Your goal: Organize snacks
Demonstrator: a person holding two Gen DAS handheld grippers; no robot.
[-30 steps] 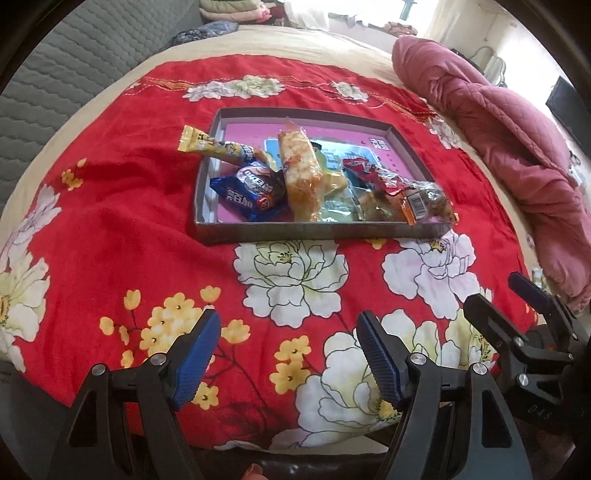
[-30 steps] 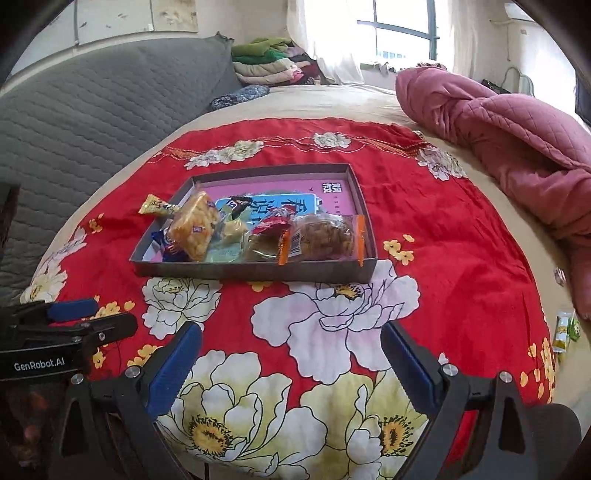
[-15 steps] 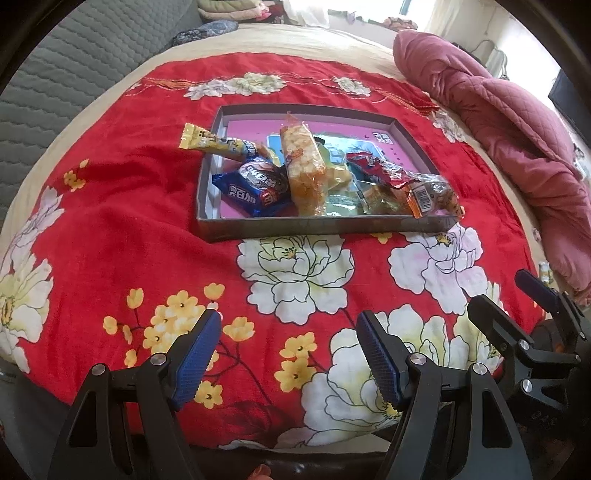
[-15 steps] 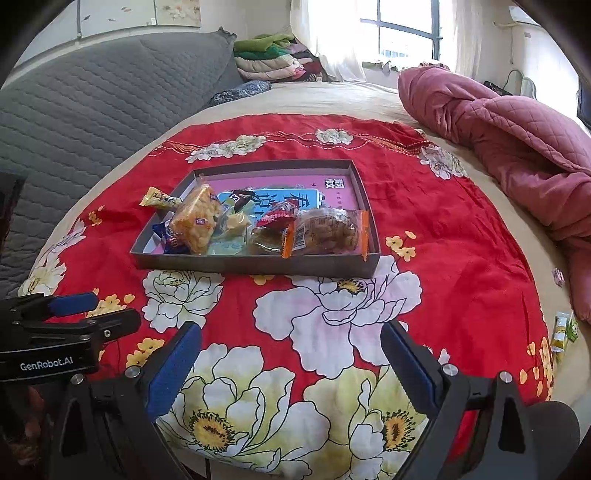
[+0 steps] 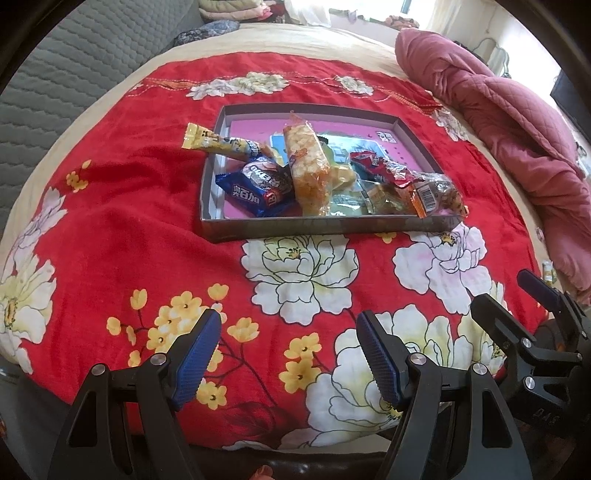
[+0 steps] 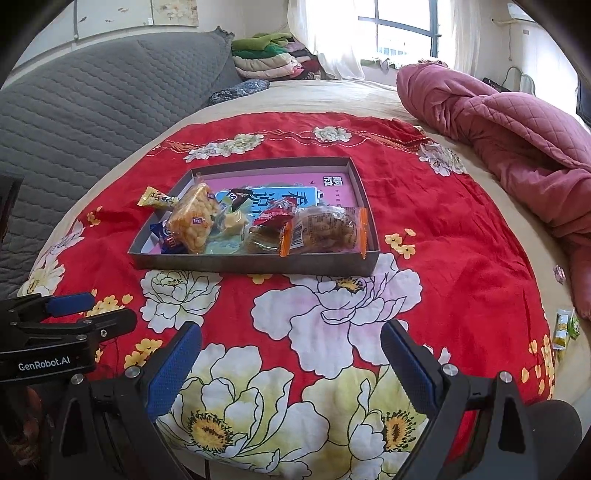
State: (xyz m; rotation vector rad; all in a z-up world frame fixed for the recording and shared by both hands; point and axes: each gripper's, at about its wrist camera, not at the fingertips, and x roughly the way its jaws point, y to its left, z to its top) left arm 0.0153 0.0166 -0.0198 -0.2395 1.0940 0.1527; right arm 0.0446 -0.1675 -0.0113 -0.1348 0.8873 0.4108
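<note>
Both the left gripper (image 5: 288, 350) and right gripper (image 6: 291, 362) hover spread wide and empty over the red floral blanket (image 6: 443, 221). Snacks (image 6: 317, 229) crowd the grey tray (image 6: 258, 264); a pink quilt (image 6: 517, 122) lies right, well apart.

**Bedroom setting in daylight**

A bed (image 6: 332, 92) with a beige sheet carries a red floral blanket (image 6: 461, 240). A grey quilted headboard (image 6: 92, 110) stands at left; a crumpled pink quilt (image 6: 517, 122) lies at right. Folded clothes (image 6: 273, 59) are stacked beyond, near a bright barred window (image 6: 402, 26) with a white curtain (image 6: 325, 37). Pale walls (image 6: 122, 14) enclose the room.
</note>
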